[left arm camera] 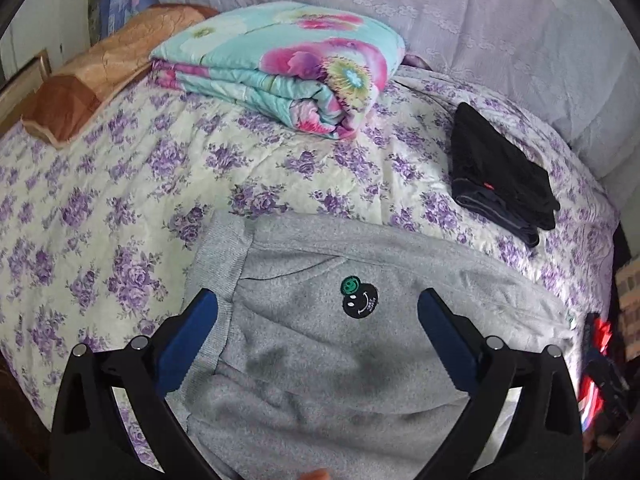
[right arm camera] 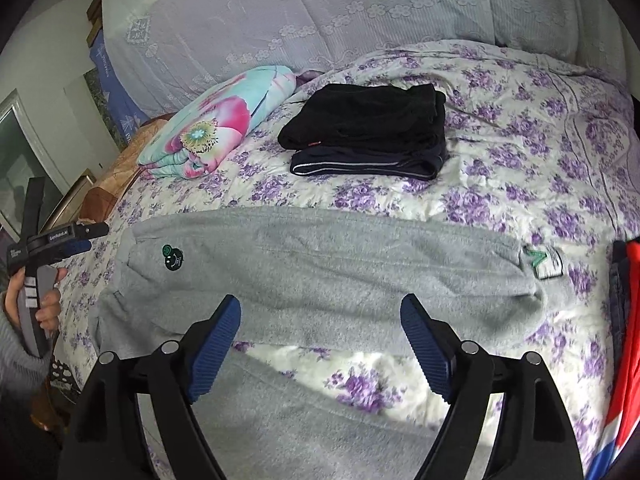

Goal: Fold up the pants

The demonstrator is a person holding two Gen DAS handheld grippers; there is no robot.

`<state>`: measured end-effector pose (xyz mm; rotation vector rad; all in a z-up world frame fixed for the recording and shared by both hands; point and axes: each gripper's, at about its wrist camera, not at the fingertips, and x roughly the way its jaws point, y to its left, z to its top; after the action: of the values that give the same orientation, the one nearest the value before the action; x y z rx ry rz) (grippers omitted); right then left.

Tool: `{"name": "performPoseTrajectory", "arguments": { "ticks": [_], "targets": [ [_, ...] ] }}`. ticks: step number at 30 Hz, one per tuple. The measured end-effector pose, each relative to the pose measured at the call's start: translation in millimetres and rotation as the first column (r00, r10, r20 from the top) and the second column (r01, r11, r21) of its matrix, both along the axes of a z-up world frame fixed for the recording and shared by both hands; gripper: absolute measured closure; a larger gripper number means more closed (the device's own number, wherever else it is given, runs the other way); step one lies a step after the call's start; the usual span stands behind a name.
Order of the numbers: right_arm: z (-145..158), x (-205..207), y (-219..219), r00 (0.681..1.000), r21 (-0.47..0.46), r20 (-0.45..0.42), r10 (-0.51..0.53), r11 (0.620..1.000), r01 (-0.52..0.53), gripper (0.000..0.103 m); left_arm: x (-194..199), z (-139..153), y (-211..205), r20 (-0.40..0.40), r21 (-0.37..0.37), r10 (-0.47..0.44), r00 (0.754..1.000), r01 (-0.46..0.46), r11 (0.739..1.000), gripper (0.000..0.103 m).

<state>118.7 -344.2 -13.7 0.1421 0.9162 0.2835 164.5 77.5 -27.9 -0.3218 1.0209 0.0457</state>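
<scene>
grey pants (right arm camera: 320, 272): spread flat across near bed (right arm camera: 520, 160), waistband left, ready for folding. left tool (left arm camera: 318, 312) and right tool (right arm camera: 320, 320): both gaping, empty, poised above cloth.

A bed fills both views, covered by a cream bedspread (right arm camera: 500, 184) printed with purple flowers; a pale lilac lace-patterned cover (left arm camera: 460, 24) rises behind it from 11 to 2 o'clock. In the left wrist view a folded floral quilt (left arm camera: 288, 64) in turquoise and pink lies at 12 o'clock, an orange-brown pillow (left arm camera: 92, 80) at 10 o'clock, and a stack of dark folded garments (left arm camera: 500, 176) at 2 o'clock. In the right wrist view a white wall with a framed glass pane (right arm camera: 24, 160) stands at 9 o'clock, and diffuse light falls across the bedspread.
</scene>
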Motion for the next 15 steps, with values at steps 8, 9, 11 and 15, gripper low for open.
{"name": "performPoseTrajectory", "arguments": {
  "ticks": [8, 9, 11, 15],
  "targets": [
    [-17, 62, -1, 0.992, -0.029, -0.046, 0.116, 0.993, -0.117, 0.02, 35, -31, 71, -0.083, -0.299, 0.147, 0.986, -0.165, 0.94, 0.006],
    [-20, 70, 1, 0.989, -0.033, -0.049, 0.139, 0.989, -0.141, 0.02, 40, -32, 72, -0.088, -0.299, 0.153, 0.984, -0.173, 0.939, 0.006],
    [-26, 86, 6, 0.979, -0.04, -0.06, 0.196, 0.979, -0.199, 0.02, 49, -36, 73, -0.1, -0.29, 0.156, 0.983, -0.179, 0.94, 0.006],
    [-40, 116, 22, 0.947, -0.076, -0.08, 0.311, 0.945, -0.317, 0.022, 65, -43, 71, -0.14, -0.273, 0.157, 0.978, -0.191, 0.943, 0.007]
  ]
}}
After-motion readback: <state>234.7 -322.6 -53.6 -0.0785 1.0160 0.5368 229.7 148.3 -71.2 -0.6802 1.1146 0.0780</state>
